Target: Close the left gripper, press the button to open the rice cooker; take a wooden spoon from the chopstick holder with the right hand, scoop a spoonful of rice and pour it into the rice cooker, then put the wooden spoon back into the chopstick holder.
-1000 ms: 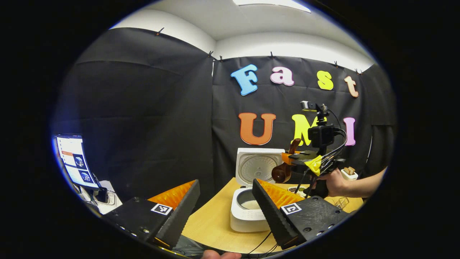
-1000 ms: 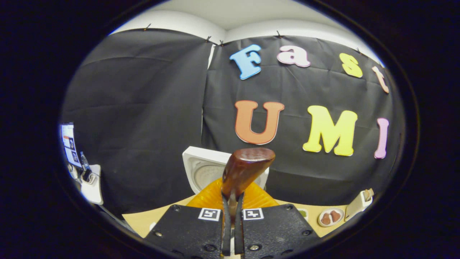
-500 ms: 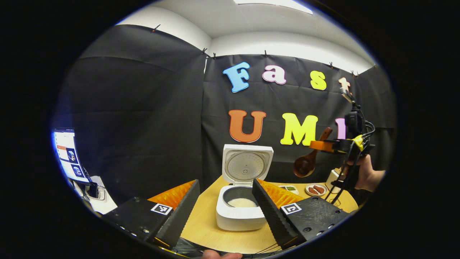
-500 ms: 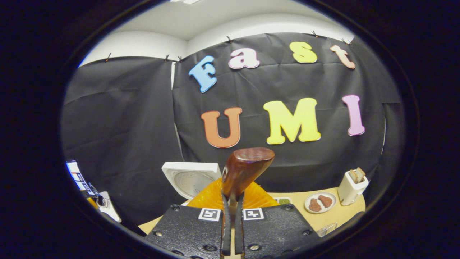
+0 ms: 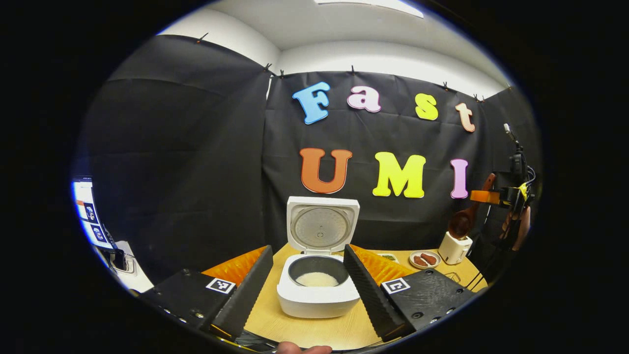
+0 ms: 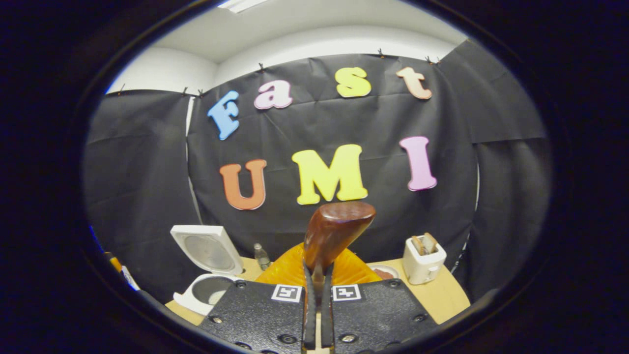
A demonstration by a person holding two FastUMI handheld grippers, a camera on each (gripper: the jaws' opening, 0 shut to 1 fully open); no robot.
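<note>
The wooden spoon (image 6: 334, 236) is pinched by its handle between the two fingers of the right gripper (image 6: 317, 290), the handle end rising above the fingertips in the right gripper view. In the left gripper view the same spoon (image 5: 464, 216) hangs in the air at the far right, bowl down and handle slanting up to the right, just above the white toaster (image 5: 454, 247). The right gripper (image 5: 491, 197) is held level there, high above the table, by a hand (image 5: 516, 226) gripping its handle below, with cables trailing down.

The left gripper (image 5: 307, 290) is low at the near edge of the table, fingers spread wide apart and holding nothing; the rice cooker (image 5: 318, 295) sits between them farther off. Its lid (image 5: 322, 228) stands open and upright, and white rice lies in the bottom of the dark inner pot (image 5: 317, 270).

The table (image 5: 314, 332) is light wood. A small plate with brown pieces (image 5: 425, 259) lies just left of the toaster. In the right gripper view the cooker (image 6: 206, 287) stands at the left, a small clear bottle (image 6: 261, 255) is behind it near the wall, and the toaster (image 6: 423, 258) with bread in its slots is at the right. A lit screen (image 5: 88, 214) stands off the table to the far left. Above the black cloth, the walls and ceiling are white.
</note>
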